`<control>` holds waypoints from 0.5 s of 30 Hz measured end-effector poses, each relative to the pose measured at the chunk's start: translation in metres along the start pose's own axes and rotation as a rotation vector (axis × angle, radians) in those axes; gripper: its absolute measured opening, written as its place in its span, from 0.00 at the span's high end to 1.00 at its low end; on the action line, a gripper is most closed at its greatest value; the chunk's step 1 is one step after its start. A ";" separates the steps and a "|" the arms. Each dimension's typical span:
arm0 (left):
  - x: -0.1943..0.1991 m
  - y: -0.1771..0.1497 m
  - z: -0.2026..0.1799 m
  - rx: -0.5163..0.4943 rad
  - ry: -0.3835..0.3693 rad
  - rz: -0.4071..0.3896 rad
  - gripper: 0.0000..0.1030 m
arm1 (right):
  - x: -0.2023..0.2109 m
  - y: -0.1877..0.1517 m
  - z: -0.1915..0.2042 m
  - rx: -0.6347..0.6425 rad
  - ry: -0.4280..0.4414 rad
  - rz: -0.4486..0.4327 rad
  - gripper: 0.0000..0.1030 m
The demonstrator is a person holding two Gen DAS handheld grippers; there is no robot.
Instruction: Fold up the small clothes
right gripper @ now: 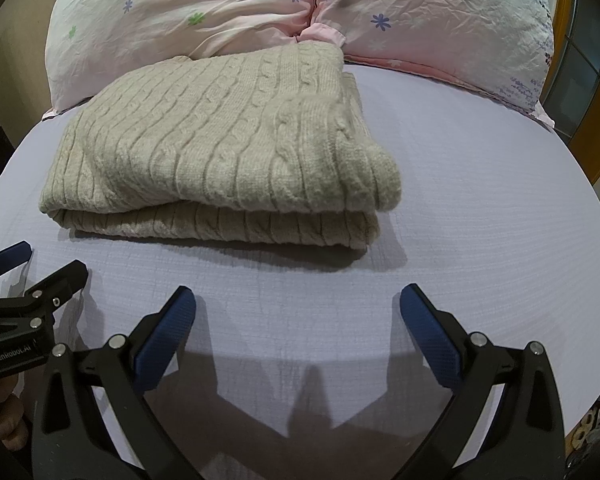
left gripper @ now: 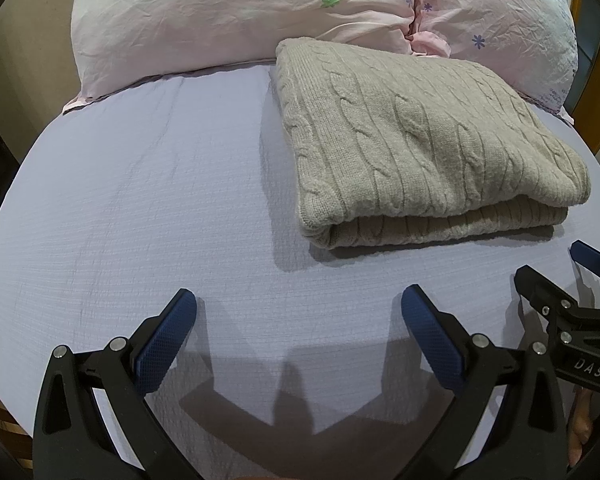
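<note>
A beige cable-knit sweater [left gripper: 412,136] lies folded in a neat rectangle on the lavender bed sheet [left gripper: 140,208], its far edge against the pillows. It also shows in the right wrist view [right gripper: 220,148]. My left gripper [left gripper: 299,312] is open and empty, above the sheet in front of the sweater's left end. My right gripper [right gripper: 298,312] is open and empty, above the sheet in front of the sweater's right end. The right gripper also shows at the right edge of the left wrist view [left gripper: 556,272], and the left gripper at the left edge of the right wrist view [right gripper: 40,264].
Two pink floral pillows [left gripper: 228,20] [left gripper: 508,28] stand along the head of the bed behind the sweater. The sheet [right gripper: 480,200] stretches to the right of the sweater. A wooden frame [right gripper: 580,128] shows at the far right.
</note>
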State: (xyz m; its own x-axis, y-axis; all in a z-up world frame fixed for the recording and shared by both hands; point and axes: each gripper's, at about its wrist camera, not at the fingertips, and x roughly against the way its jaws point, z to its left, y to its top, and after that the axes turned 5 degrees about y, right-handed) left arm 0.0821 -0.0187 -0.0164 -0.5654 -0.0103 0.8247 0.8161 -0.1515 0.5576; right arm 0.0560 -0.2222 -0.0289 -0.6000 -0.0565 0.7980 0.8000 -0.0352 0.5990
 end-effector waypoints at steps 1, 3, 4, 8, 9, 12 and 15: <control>0.000 0.000 0.000 0.001 0.000 0.000 0.01 | 0.000 0.001 0.000 0.000 0.000 0.000 0.02; 0.000 0.000 0.000 0.000 0.000 0.000 0.01 | 0.000 0.001 -0.001 -0.001 0.000 0.000 0.02; 0.000 0.000 0.000 0.001 0.001 -0.001 0.01 | 0.000 0.001 0.000 0.000 0.000 -0.001 0.02; 0.000 0.000 0.002 -0.004 -0.002 -0.004 0.01 | 0.000 0.000 0.000 -0.001 0.000 -0.001 0.02; 0.000 0.000 0.002 -0.004 -0.002 -0.002 0.01 | 0.000 0.000 0.000 -0.001 -0.001 -0.001 0.02; 0.000 -0.001 0.003 -0.004 -0.002 -0.003 0.01 | 0.000 0.001 0.000 -0.001 -0.001 -0.001 0.02; 0.000 -0.001 0.004 -0.006 -0.003 -0.006 0.01 | 0.000 0.000 0.000 -0.001 0.000 -0.001 0.02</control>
